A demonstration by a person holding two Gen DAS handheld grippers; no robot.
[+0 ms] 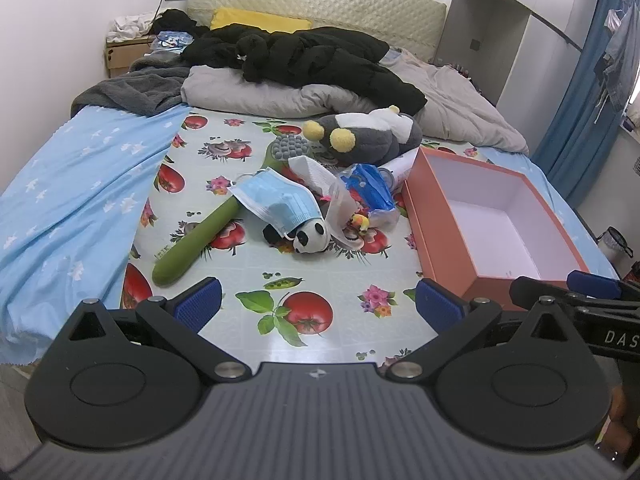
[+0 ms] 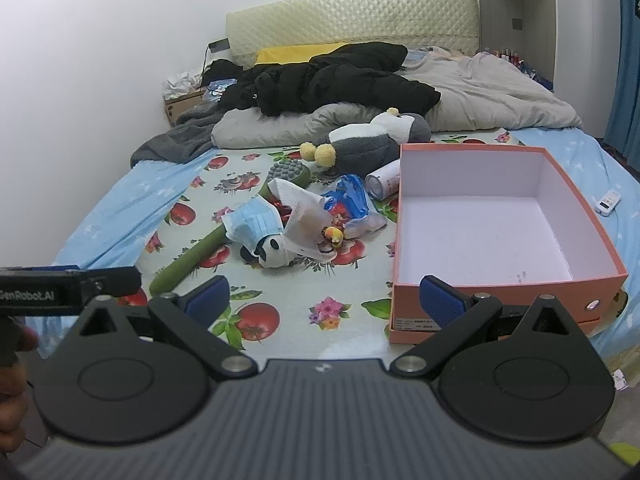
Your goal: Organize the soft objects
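Waiting low in the frame, the left gripper (image 1: 318, 300) has its jaws wide apart and holds nothing. The right gripper (image 2: 326, 298) is wide apart and empty too.

The soft things sit in a pile in the middle of the frame, on the tomato cloth (image 1: 256, 276). The little panda toy (image 1: 312, 236) lies under a blue face mask (image 1: 276, 200). The panda looks light and squishy, so a pinch on its round head should hold it. The mask is thin and floppy; I would grab its folded middle, not the string. The big grey plush (image 1: 372, 136) lies behind the pile and looks too fat for one pinch, so take a yellow foot. The orange box (image 2: 508, 280) at the right of the frame is empty.
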